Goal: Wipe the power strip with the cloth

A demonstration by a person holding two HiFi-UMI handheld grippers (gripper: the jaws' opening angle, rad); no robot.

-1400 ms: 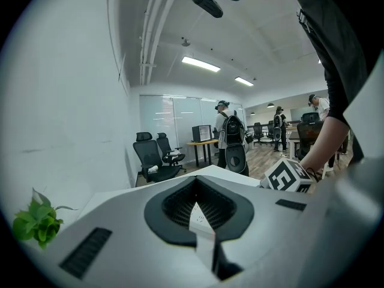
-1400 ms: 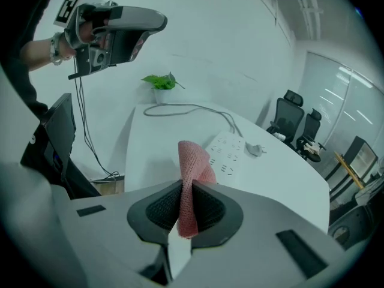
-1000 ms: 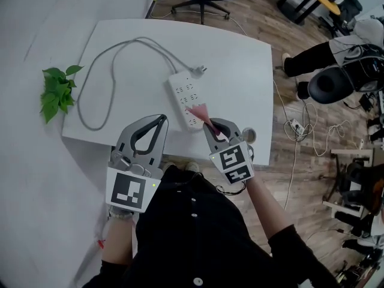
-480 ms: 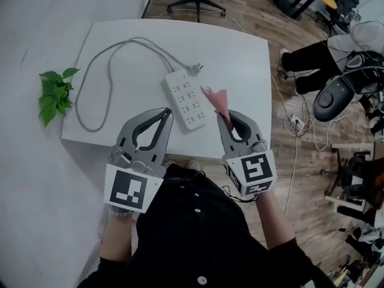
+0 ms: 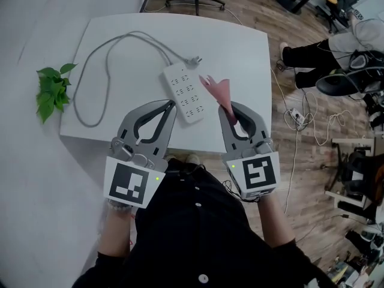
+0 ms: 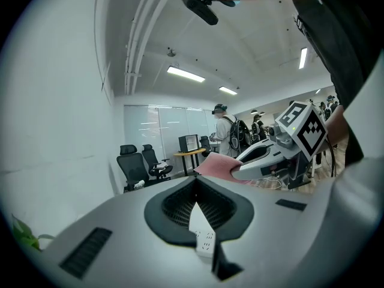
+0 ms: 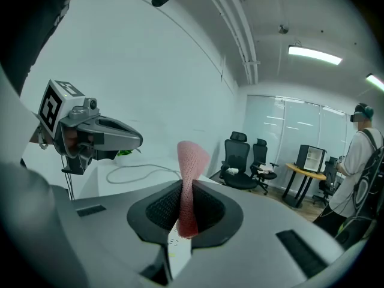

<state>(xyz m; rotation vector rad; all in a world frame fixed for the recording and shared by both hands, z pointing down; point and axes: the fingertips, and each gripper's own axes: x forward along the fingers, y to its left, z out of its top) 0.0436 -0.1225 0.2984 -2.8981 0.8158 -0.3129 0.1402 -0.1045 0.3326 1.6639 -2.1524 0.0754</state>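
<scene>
My left tongs (image 5: 170,104) are pressed together on nothing. My right tongs (image 5: 231,107) pinch the pink cloth (image 5: 216,87), which sticks out past their tips, just right of the white power strip (image 5: 182,93). The strip lies on the white table (image 5: 240,53), ahead and between both tongs. Its long axis runs away from me, leaning left. Its grey cable (image 5: 99,53) loops ahead-left of the left tongs, with the plug (image 5: 193,59) by the strip's far end. A leafy plant (image 5: 51,92) sits well left, off the table's edge.

Cloth (image 5: 217,89) now off power strip (image 5: 183,92) (right gripper (image 5: 231,106) rightward)
</scene>
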